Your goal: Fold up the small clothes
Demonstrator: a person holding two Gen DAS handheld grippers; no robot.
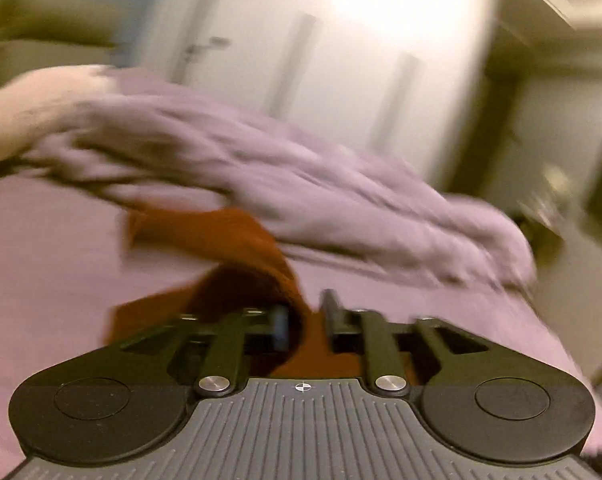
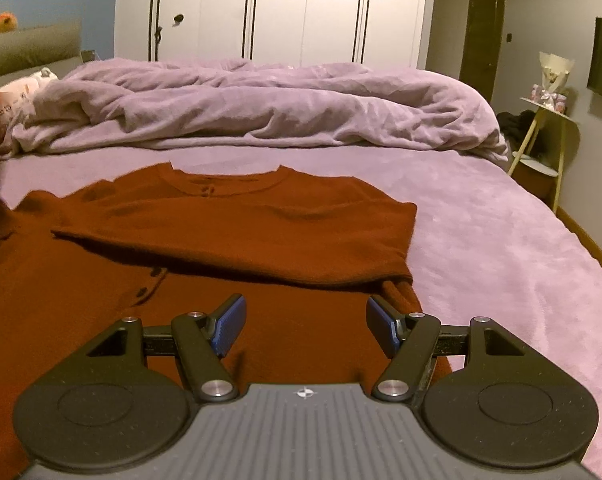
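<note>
So far the fold is only partly made. The rust-red top [image 2: 229, 240] lies on the bed [image 2: 501, 240], which is covered in lilac, with its neckline towards the rumpled duvet [image 2: 261, 108] and the white wardrobe [image 2: 281, 8] beyond. In the right wrist view one side of the top is already turned over across the body, making a straight edge that runs across the cloth, while the lower part with its dark buttons spreads flat and unfolded towards the camera. A sleeve end peeks out at the right edge of that fold.

The right gripper [image 2: 305, 330] hovers low over the near part of the top, its blue pads well apart with nothing between them.

The left wrist view is heavily blurred. The left gripper [image 1: 307, 320] has its fingers partly apart, and a ridge of red cloth rises between them; whether the pads press on that cloth cannot be told from the smear.

What looks left, by my reading: the other side or sleeve has to come in, then the bottom has to be brought up towards the neckline to make a small neat packet, and the wrinkles near the buttons want smoothing first.
</note>
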